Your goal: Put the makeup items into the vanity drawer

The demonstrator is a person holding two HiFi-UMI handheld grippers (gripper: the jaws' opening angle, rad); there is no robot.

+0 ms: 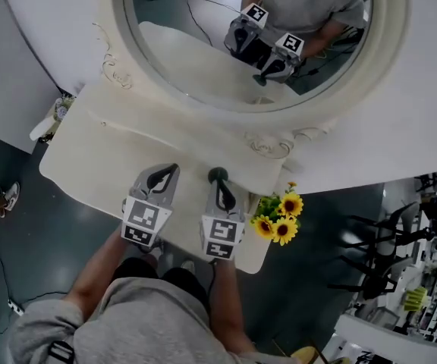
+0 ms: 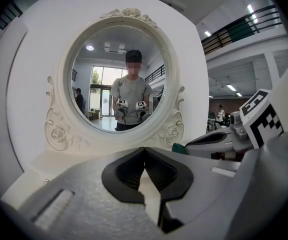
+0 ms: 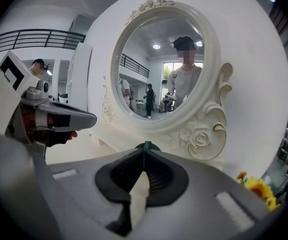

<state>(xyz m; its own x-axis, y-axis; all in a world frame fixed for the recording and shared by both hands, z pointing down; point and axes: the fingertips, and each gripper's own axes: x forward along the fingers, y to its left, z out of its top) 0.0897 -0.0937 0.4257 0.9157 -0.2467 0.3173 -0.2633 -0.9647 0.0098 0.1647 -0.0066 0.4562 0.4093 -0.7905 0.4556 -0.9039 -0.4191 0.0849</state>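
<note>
right gripper hides most of green item.

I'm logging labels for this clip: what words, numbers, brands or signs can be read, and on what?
No readable text anywhere.
Cubes on the left gripper and right gripper: black-and-white square patterns, no letters.
The green item, vanity top, mirror frame, sunflowers: no print visible.
</note>
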